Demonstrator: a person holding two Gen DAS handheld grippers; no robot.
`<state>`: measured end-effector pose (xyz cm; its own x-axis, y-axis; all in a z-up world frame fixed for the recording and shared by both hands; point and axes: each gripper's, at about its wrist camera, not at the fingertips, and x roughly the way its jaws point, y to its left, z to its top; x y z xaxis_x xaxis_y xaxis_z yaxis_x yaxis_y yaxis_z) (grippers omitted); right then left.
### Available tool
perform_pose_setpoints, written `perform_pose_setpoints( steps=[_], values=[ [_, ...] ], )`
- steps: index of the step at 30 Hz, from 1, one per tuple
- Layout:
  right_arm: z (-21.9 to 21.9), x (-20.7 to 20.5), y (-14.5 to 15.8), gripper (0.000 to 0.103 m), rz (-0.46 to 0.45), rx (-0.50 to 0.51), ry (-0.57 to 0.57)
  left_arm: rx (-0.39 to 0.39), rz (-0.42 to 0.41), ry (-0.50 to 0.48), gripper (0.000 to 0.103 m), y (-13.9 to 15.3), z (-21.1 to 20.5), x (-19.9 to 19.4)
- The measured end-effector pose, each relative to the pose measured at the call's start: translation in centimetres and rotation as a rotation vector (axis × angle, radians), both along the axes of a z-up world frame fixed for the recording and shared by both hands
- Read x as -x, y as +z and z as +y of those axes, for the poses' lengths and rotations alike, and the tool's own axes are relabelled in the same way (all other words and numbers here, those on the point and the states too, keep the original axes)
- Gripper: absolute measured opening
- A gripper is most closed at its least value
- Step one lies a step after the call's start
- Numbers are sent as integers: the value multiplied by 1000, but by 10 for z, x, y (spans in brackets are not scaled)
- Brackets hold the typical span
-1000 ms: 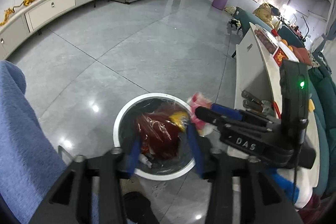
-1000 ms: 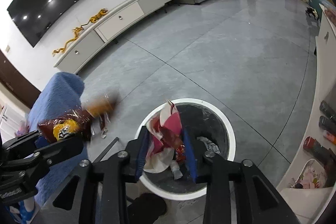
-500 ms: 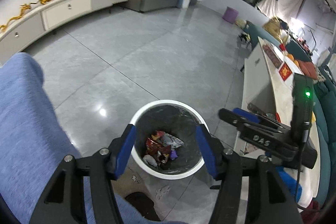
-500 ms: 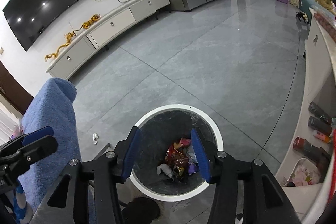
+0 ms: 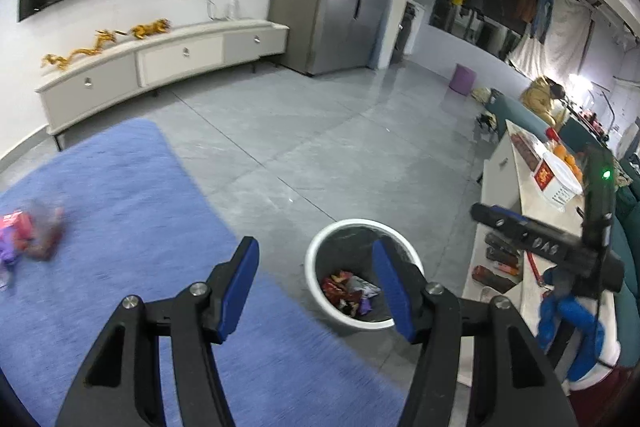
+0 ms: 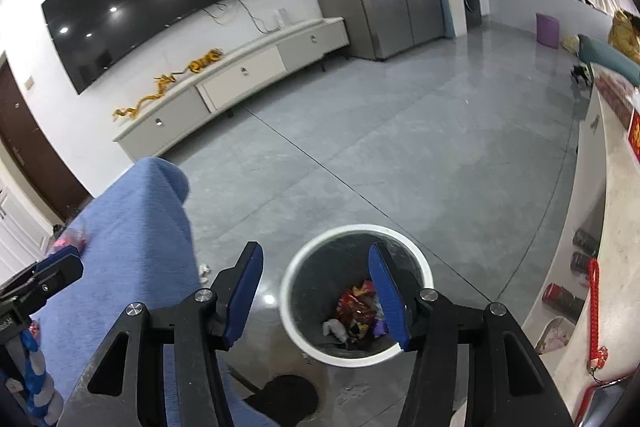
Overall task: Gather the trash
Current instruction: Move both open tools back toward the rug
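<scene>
Above the round white-rimmed waste bin [image 6: 357, 293], the left gripper [image 5: 316, 281] and right gripper [image 6: 316, 293] are shown released and empty, the right's jaws having just been opening. The crumpled red and purple snack wrappers [image 6: 358, 315], clamped a second earlier, now lie inside. More wrappers [image 5: 30, 235] remain on the blue fabric surface [image 5: 132, 211], far left.

wrappers [image 5: 30, 237] on blue cover [image 5: 120, 207] blurred
</scene>
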<state>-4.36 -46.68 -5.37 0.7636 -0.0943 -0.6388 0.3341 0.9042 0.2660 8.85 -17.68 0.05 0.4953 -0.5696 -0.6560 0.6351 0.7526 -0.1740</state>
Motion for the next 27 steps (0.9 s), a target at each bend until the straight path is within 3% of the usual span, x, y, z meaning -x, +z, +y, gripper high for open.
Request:
perform_pose_setpoints(
  steps=[8, 15, 27],
  values=[
    [54, -5, 43, 53, -54, 59, 82, 18, -60, 142, 58, 20, 105, 2],
    [109, -24, 67, 53, -80, 100, 177, 20, -93, 333, 58, 23, 220, 0],
    [185, -71, 62, 53, -63, 93, 327, 1, -61, 631, 58, -10, 384, -5]
  ],
)
